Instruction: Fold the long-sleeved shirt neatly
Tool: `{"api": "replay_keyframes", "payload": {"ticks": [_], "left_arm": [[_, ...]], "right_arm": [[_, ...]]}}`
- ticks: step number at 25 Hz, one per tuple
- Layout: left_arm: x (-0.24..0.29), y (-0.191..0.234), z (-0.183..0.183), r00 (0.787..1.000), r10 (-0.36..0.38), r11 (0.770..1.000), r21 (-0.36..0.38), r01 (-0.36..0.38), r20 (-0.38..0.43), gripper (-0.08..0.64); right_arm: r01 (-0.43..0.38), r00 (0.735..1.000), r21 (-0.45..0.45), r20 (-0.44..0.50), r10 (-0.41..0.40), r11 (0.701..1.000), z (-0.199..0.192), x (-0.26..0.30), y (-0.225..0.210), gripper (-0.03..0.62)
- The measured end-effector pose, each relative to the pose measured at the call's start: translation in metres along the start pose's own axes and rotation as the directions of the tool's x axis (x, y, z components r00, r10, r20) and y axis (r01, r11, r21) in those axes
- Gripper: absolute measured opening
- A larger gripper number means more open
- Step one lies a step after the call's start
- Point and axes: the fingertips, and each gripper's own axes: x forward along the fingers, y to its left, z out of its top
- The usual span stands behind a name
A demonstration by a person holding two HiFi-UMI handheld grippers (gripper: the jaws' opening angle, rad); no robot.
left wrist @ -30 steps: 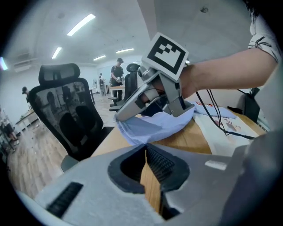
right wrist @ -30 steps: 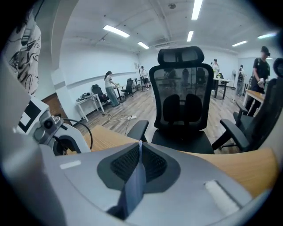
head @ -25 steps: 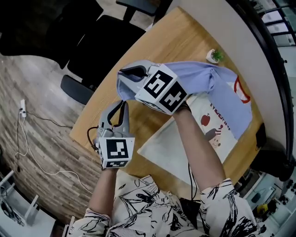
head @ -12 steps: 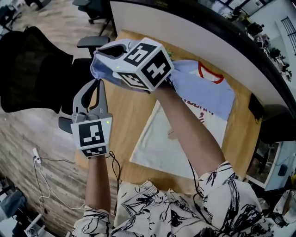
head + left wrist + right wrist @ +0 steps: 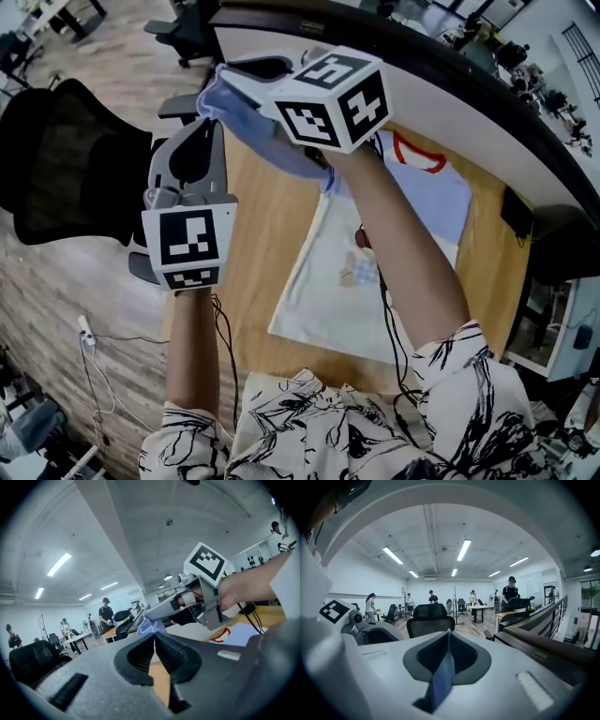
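Note:
The shirt (image 5: 337, 281) lies on the wooden table (image 5: 262, 225), white in the body, with blue sleeves and a red collar (image 5: 422, 155). One blue sleeve (image 5: 281, 150) is lifted off the table toward the far left. My right gripper (image 5: 225, 73) is shut on it, and a blue strip of sleeve (image 5: 443, 677) runs between its jaws (image 5: 448, 632). My left gripper (image 5: 214, 124) is just below, shut, its tips (image 5: 153, 634) meeting the same blue cloth (image 5: 150, 625), apparently pinching its edge. The right gripper (image 5: 147, 616) shows just beyond it.
A black office chair (image 5: 66, 169) stands left of the table. A dark curved partition (image 5: 469, 75) runs along the table's far side. A small black object (image 5: 514, 214) sits at the right edge. A cable (image 5: 94, 347) lies on the floor. People (image 5: 106, 616) stand far off.
Both grippers have risen together and moved toward the far left, carrying the blue sleeve higher off the table. The white shirt body now lies more exposed.

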Motion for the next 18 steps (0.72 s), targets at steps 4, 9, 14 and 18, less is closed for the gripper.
{"api": "replay_keyframes", "payload": {"ticks": [4, 9, 14, 18], "left_arm": [[0.009, -0.041, 0.023, 0.998, -0.062, 0.997, 0.036, 0.061, 0.017, 0.015], [0.018, -0.115, 0.059, 0.985, -0.168, 0.982, 0.09, 0.164, 0.041, 0.015], [0.021, -0.2, 0.098, 0.969, -0.238, 0.965, 0.124, 0.229, 0.066, 0.015], [0.016, -0.263, 0.125, 0.955, -0.283, 0.953, 0.135, 0.269, 0.09, 0.015]], "right_arm": [[0.055, 0.998, 0.005, 0.015, -0.055, 0.998, -0.002, -0.047, -0.018, 0.029], [0.147, 0.988, 0.05, 0.042, -0.149, 0.988, -0.014, -0.13, -0.049, 0.029], [0.22, 0.972, 0.084, 0.065, -0.226, 0.972, -0.028, -0.219, -0.071, 0.029], [0.242, 0.964, 0.105, 0.084, -0.251, 0.965, -0.037, -0.278, -0.077, 0.029]]}}
